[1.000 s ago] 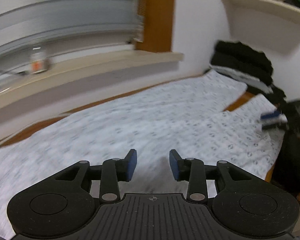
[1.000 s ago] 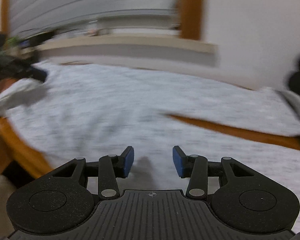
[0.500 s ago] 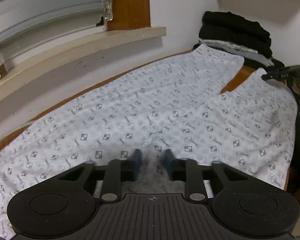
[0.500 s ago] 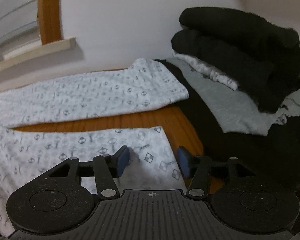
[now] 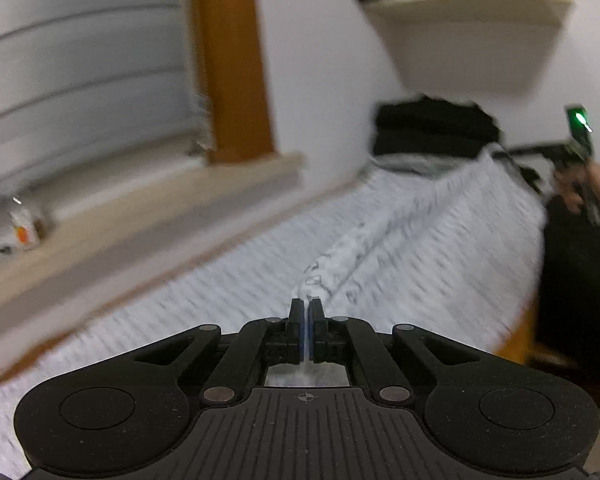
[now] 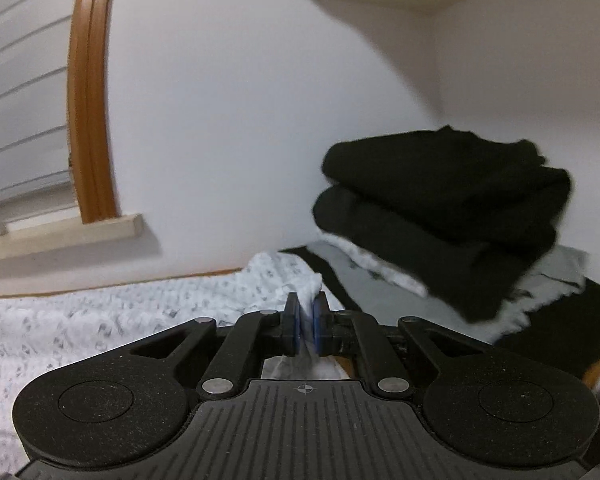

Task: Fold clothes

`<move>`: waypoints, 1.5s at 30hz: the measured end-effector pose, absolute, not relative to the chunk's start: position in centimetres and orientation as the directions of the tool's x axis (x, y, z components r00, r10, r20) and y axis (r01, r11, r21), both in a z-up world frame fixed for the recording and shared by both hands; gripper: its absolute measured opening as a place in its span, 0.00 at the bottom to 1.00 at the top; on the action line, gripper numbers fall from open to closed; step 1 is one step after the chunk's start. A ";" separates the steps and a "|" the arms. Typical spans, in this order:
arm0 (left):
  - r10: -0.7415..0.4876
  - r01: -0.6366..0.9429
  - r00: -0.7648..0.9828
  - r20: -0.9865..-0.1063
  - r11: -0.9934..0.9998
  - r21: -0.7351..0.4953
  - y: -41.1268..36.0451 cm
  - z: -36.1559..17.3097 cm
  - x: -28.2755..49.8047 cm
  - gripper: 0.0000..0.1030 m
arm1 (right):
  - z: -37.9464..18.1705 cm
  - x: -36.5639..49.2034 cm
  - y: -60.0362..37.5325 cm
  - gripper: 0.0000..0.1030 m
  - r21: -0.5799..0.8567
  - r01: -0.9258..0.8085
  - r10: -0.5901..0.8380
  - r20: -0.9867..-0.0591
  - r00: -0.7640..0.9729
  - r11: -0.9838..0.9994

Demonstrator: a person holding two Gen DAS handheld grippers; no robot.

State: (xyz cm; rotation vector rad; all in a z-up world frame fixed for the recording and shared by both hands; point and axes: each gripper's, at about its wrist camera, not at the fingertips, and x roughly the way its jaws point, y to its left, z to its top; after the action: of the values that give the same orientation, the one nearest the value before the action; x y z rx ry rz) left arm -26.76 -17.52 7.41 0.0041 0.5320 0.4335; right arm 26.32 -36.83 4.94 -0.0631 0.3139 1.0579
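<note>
No readable text, label or number anywhere.

Both fisheye views sit low and close over the white patterned garment [image 5: 440,240], each looking forward along its own fingers. The left wrist view faces the window sill, the stack of folded black clothes [image 5: 432,128] at 1 o'clock. The right wrist view shares that stack [image 6: 440,208], nearer, at 2 o'clock.

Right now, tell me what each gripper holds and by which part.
Both pinch the white patterned garment. The left gripper grips a raised fold of it; the right gripper has just closed on its edge near the stack of folded clothes.
</note>
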 end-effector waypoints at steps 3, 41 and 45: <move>0.361 -0.364 0.755 -0.547 0.925 0.107 -18.7 5.8 -26.9 0.03 | 2.8 26.0 -39.3 0.07 0.079 -0.863 0.819 -0.368 0.440 0.499; 0.406 -0.519 0.672 -0.620 0.855 -0.002 -17.7 4.8 -32.9 0.25 | 1.9 7.8 -25.2 0.43 -0.017 -0.999 0.884 -0.466 0.033 0.028; 0.423 -0.550 0.674 -0.605 0.835 -0.028 -17.5 5.0 -34.1 0.25 | 2.2 3.4 -23.8 0.43 -0.002 -0.995 0.865 -0.494 -0.087 -0.101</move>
State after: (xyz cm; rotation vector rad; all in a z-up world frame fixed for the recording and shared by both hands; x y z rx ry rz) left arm -34.15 -17.52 4.97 -0.2156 0.6234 0.5521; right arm 3.38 -23.80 2.25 -0.4332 0.3877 1.6306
